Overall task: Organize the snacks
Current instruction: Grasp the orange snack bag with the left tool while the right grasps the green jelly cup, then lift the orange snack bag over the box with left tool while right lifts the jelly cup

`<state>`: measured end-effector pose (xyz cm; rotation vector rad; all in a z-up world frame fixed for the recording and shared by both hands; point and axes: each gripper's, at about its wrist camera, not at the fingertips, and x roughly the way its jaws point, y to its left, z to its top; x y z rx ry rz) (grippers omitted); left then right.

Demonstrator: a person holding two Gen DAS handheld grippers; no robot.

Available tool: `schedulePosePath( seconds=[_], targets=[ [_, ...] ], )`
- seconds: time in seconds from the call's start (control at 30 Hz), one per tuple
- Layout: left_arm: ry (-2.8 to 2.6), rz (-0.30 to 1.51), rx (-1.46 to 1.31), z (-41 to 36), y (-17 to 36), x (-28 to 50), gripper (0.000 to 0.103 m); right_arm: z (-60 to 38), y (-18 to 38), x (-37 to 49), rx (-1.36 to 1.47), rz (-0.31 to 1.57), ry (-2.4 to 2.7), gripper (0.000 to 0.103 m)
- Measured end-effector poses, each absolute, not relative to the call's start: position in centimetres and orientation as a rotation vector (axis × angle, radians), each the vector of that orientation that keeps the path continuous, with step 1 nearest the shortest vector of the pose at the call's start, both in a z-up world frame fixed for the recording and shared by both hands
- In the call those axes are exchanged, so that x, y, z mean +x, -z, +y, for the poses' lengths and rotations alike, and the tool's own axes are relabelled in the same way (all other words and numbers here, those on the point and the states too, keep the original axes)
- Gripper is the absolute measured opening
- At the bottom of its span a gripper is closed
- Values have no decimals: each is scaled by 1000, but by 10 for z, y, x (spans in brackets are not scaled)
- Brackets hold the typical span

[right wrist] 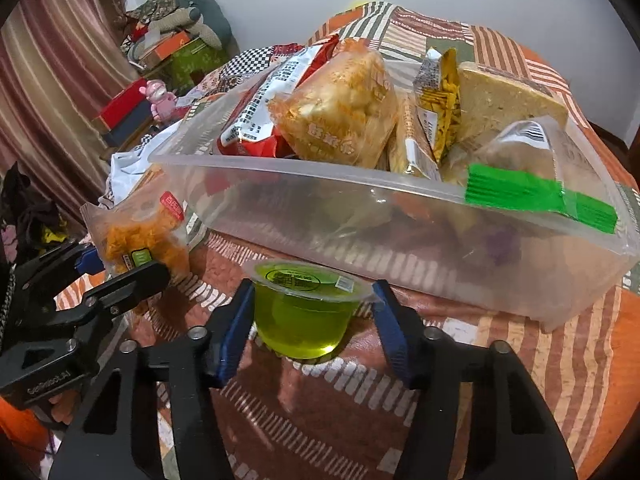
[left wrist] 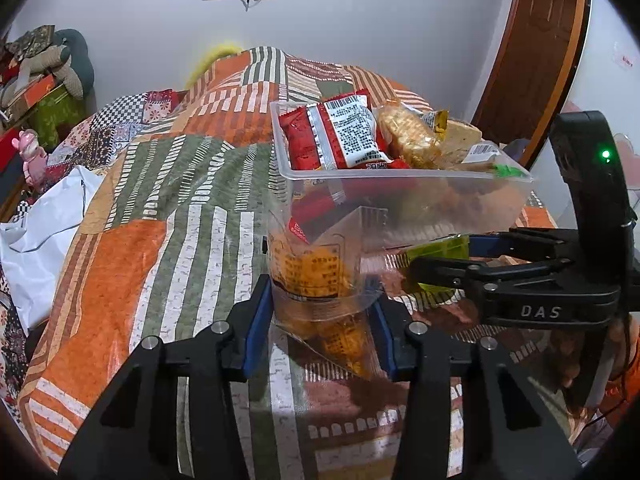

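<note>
A clear plastic bin on the patchwork quilt holds several snack packs, among them a red packet. My left gripper is shut on a clear bag of orange snacks, which also shows in the right wrist view, just in front of the bin. My right gripper has its jaws around a green jelly cup standing on the quilt; the left finger touches it, and a gap shows at the right. The cup shows from the left wrist view.
The quilt-covered bed slopes away to the left. White cloth lies at its left edge. Boxes and a pink toy stand by the curtain. A wooden door is at the right.
</note>
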<state>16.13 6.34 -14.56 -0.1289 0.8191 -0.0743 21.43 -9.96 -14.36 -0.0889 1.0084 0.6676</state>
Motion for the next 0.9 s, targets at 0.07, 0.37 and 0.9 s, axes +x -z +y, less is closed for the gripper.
schedulePosePath(
  seconds=[0.07, 0.37, 0.9],
  targets=[
    [79, 817, -144, 65, 143, 160, 44, -99, 143, 212, -99, 999, -665, 52],
    [78, 801, -146, 65, 131, 152, 41, -103, 135, 206, -88, 971, -671, 52],
    [66, 747, -172, 63, 98, 139, 37, -126, 81, 182, -91, 785, -658, 52]
  ],
)
